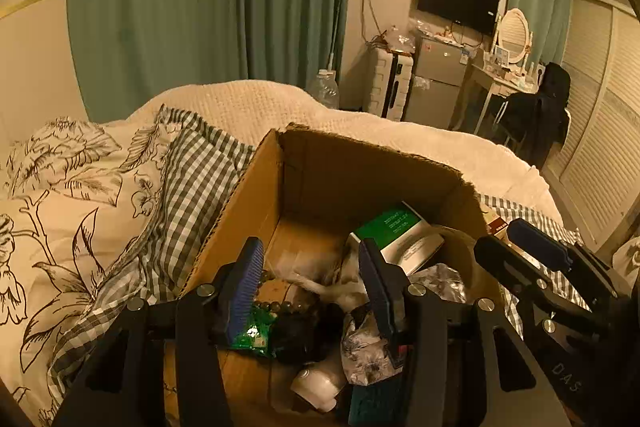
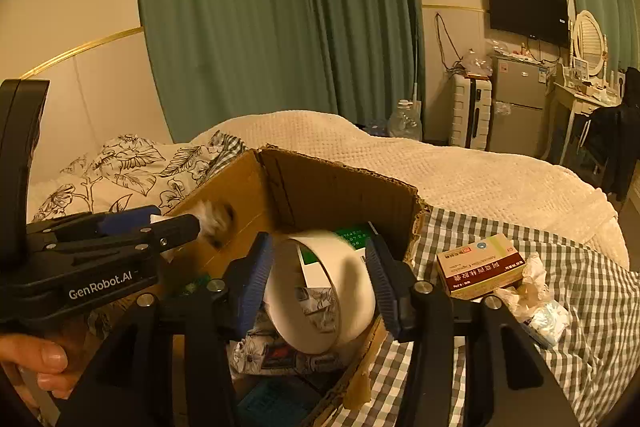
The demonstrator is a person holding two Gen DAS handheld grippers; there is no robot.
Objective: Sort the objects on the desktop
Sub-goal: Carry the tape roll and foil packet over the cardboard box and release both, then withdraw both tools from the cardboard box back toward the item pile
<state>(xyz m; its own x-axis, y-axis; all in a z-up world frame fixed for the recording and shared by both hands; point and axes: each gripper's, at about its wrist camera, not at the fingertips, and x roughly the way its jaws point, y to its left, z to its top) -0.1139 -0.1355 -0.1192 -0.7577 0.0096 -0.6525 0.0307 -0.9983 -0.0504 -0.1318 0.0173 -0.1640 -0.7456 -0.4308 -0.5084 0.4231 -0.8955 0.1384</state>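
Both tools hang over an open cardboard box (image 2: 340, 183) that sits on a bed, and the step in hand looks like dropping sorted things into it. The right tool (image 2: 320, 283) stands half open around a white tape roll (image 2: 320, 291); the roll is blurred and the pads look clear of it, so it seems released over the box. The left tool (image 1: 310, 287) is also parted, with nothing pressed between its pads; a blurred white fluffy scrap (image 2: 214, 219) shows at its tip. Inside lie a green-and-white carton (image 1: 394, 231), crumpled wrappers and beads. Next, each tool probably needs to lift clear and reach for what is left outside: a red-and-cream medicine box (image 2: 480, 267) and crumpled tissue (image 2: 536, 291) on the checked bedsheet (image 2: 580, 307). Beyond are green curtains, a wall television and a small fridge
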